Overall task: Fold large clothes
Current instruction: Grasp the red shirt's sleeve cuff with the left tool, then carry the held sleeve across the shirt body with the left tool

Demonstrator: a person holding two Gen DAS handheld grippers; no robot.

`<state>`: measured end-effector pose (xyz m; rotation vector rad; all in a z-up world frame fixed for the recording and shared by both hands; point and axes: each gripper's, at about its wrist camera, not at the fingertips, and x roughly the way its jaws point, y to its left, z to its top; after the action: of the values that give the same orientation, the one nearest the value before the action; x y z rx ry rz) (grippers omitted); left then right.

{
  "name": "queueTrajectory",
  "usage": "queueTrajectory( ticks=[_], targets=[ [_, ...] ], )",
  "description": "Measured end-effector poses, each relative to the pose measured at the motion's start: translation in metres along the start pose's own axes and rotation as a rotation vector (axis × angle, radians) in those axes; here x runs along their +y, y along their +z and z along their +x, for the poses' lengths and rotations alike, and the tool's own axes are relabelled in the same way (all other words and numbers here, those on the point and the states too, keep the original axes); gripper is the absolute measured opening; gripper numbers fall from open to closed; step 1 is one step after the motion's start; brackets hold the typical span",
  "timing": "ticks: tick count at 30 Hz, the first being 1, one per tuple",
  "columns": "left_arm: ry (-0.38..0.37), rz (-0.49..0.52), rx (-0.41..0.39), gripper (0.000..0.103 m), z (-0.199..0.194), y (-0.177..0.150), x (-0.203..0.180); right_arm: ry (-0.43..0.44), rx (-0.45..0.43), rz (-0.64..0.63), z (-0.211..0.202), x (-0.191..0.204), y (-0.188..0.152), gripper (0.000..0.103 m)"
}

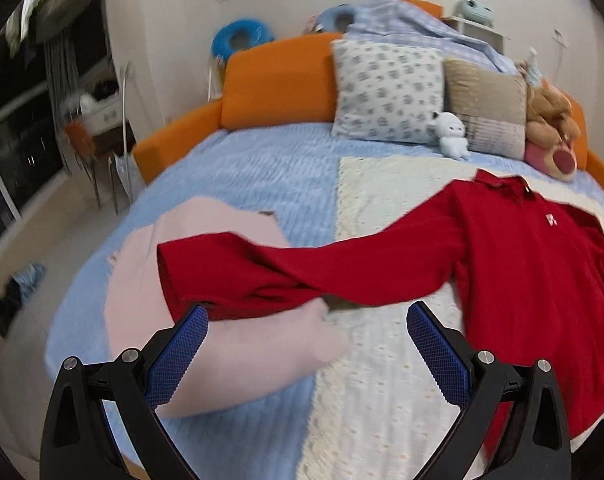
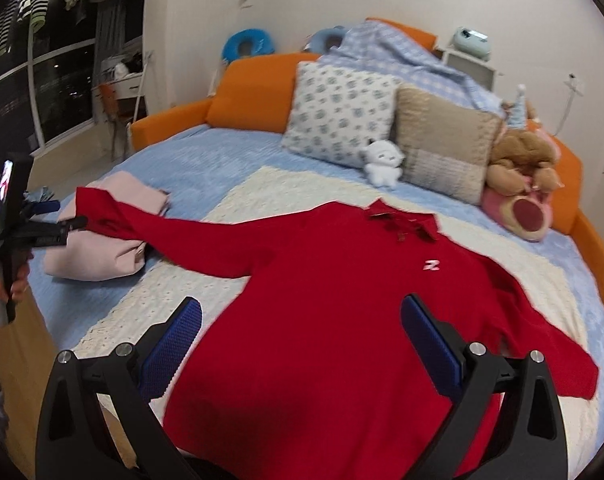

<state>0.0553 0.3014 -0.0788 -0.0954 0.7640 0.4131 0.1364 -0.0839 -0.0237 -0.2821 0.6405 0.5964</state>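
Red polo sweater (image 2: 342, 320) lies face-up, body flat on the cream blanket (image 2: 150, 304) in the middle of the bed (image 2: 206, 152), collar toward the pillows. Its sleeve (image 1: 302, 264) on your left side stretches out over the folded pink garment (image 1: 230, 360), cuff end lifted or draped there; blur makes it hard to say which. Your left gripper (image 1: 306, 340) has its jaws wide apart right at the cuff, and I can't confirm from either view that they have any cloth. Your right gripper (image 2: 300, 340) hovers over the lower body, jaws wide apart, empty. The step looks like folding that sleeve across the chest: take the cuff by its edge only, carry it low and straight toward the logo (image 2: 432, 266), and keep the pink garment out of the bite. Use the right gripper to pin the shoulder seam so the body doesn't drag. Room: open bed toward the pillows, the bed's edge close on your left, plush toys (image 2: 518, 184) well clear on the far right.
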Motion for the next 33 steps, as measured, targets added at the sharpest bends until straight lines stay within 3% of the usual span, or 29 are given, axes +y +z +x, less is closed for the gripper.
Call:
queueTrajectory(
  ticks=[5, 14, 15, 16, 20, 23, 25, 29, 33],
  targets=[
    [-0.074, -0.110, 0.027, 0.101, 0.042, 0.005, 0.062, 0.077, 0.045, 0.022, 0.040, 0.021, 0.000, 0.098],
    [-0.193, -0.217, 0.048, 0.098, 0.094, 0.007, 0.101, 0.149, 0.131, -0.027, 0.080, 0.059, -0.015, 0.098],
    [-0.208, -0.231, 0.051, 0.089, 0.097, 0.006, 0.106, 0.151, 0.139, -0.028, 0.082, 0.060, -0.018, 0.098],
    [-0.237, -0.259, 0.052, 0.071, 0.101, 0.004, 0.112, 0.153, 0.146, -0.027, 0.083, 0.059, -0.020, 0.098],
    [-0.253, -0.330, 0.060, 0.044, 0.113, 0.000, 0.129, 0.150, 0.178, -0.012, 0.094, 0.056, -0.029, 0.098],
    [-0.250, -0.369, 0.068, 0.033, 0.123, -0.002, 0.136, 0.155, 0.201, 0.013, 0.098, 0.049, -0.036, 0.098],
    [-0.239, -0.377, 0.070, 0.016, 0.127, -0.002, 0.138, 0.155, 0.207, 0.018, 0.097, 0.046, -0.041, 0.098],
    [-0.226, -0.376, 0.046, 0.010, 0.121, -0.002, 0.131, 0.145, 0.206, 0.023, 0.091, 0.035, -0.048, 0.098],
    [-0.245, -0.289, -0.003, 0.009, 0.095, 0.011, 0.099, 0.122, 0.187, 0.055, 0.076, 0.014, -0.054, 0.098]
  ],
)
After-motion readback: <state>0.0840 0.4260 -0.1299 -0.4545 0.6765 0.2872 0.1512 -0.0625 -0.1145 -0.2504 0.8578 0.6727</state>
